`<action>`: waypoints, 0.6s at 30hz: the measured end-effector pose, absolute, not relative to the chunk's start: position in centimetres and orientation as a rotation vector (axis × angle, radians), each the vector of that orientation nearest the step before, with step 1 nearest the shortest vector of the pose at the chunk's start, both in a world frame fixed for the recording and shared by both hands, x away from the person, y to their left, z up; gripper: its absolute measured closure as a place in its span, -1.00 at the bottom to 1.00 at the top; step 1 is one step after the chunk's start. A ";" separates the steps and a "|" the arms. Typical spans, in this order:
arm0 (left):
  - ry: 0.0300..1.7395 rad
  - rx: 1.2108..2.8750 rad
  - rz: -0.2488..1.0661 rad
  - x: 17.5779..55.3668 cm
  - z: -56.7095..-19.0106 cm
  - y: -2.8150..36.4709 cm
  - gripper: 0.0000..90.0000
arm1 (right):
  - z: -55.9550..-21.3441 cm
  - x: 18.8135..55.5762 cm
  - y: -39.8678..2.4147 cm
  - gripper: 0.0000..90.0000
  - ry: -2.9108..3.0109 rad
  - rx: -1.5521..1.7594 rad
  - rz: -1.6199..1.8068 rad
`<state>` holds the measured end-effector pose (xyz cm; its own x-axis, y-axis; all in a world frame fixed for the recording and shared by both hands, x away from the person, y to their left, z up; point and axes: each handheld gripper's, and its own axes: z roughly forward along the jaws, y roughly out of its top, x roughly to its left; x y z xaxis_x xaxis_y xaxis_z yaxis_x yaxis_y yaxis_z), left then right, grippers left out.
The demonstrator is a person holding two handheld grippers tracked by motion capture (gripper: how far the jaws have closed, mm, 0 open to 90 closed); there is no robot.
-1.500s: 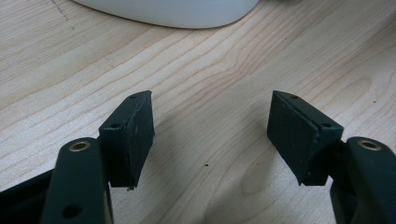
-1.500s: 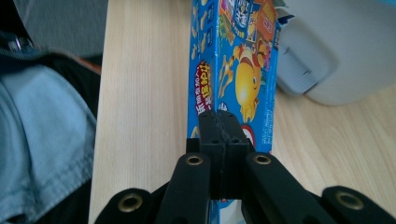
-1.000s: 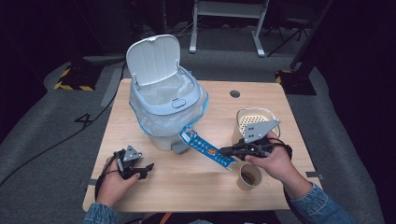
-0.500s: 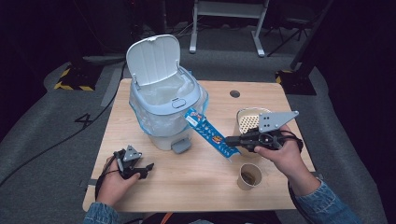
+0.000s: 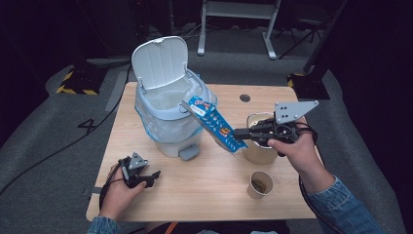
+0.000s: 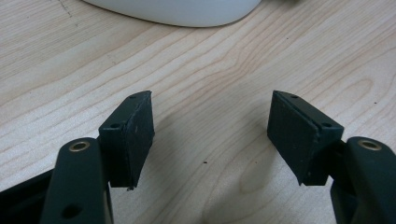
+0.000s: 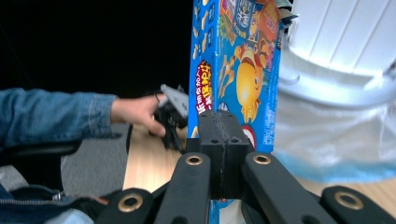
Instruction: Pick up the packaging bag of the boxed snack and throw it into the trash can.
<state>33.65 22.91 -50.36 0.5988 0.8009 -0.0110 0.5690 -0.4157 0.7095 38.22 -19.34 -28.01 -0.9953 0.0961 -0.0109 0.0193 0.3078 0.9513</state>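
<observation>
two hands low in frame, right gripper [image 5: 238, 132] level at centre right, fingers clamped on blue snack box [image 5: 214, 123] tilted against the bin [image 5: 168, 122], left gripper [image 5: 152, 176] resting on counter [image 5: 204, 180], fingers wide apart, empty

One bin [image 5: 168, 122] – one snack box [image 5: 214, 124] – two cups [image 5: 259, 184].

brightly lit table [image 5: 204, 190] amid dark, slightly soft surroundings

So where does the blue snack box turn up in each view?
High view: snack box at centre, tilted over the bin's rim, held by the right gripper.
Right gripper view: box upright at centre, clamped between the jaws.
Left gripper view: wood tabletop between open jaws.
Shared landmark: white bin.
</observation>
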 end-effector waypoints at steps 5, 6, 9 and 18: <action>1.077 2.142 0.434 33.6 -50.4 22.9 -0.29 | -26.6 38.8 -18.8 1.00 2.450 0.071 1.873; 1.077 2.142 0.434 33.6 -50.4 22.9 -0.29 | -26.3 38.9 -18.6 1.00 2.448 0.070 1.877; 1.077 2.142 0.434 33.6 -50.4 22.9 -0.29 | -25.4 39.3 -18.2 1.00 2.437 0.062 1.888; 1.077 2.141 0.433 33.6 -50.4 22.9 -0.29 | -22.8 40.4 -17.3 1.00 2.378 0.026 1.938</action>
<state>33.64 22.92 -50.36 0.6003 0.7997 -0.0118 0.5692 -0.4168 0.7087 40.41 -17.34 -22.81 -0.9971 0.0601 -0.0468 -0.0337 0.2029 0.9786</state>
